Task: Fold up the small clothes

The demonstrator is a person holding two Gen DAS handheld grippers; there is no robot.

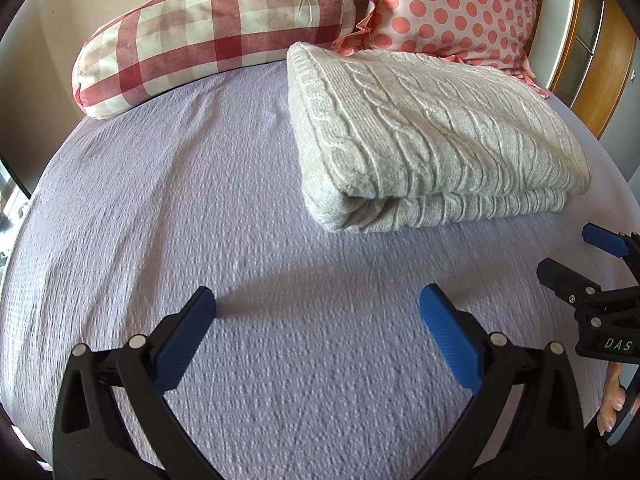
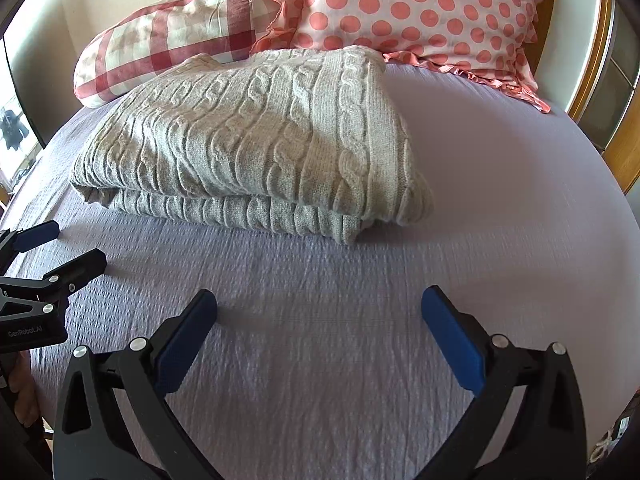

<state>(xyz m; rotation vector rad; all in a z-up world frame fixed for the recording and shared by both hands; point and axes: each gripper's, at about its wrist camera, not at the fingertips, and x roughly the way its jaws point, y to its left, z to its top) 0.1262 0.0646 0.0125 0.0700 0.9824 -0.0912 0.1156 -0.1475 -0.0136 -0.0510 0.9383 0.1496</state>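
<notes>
A cream cable-knit sweater [image 1: 432, 136] lies folded in a thick stack on the lilac bedspread [image 1: 160, 220]; it also shows in the right wrist view [image 2: 256, 140]. My left gripper [image 1: 318, 300] is open and empty, hovering over bare bedspread in front and to the left of the sweater. My right gripper [image 2: 319, 300] is open and empty, over the bedspread [image 2: 500, 208] just in front of the sweater. Each gripper shows at the edge of the other's view, the right one [image 1: 572, 256] and the left one [image 2: 68, 246], both with jaws apart.
A red-and-white checked bolster pillow [image 1: 208, 32] and a pink polka-dot pillow [image 1: 456, 4] lie at the head of the bed behind the sweater. A wooden frame [image 1: 608, 72] stands at the right. The bed's left edge meets a window.
</notes>
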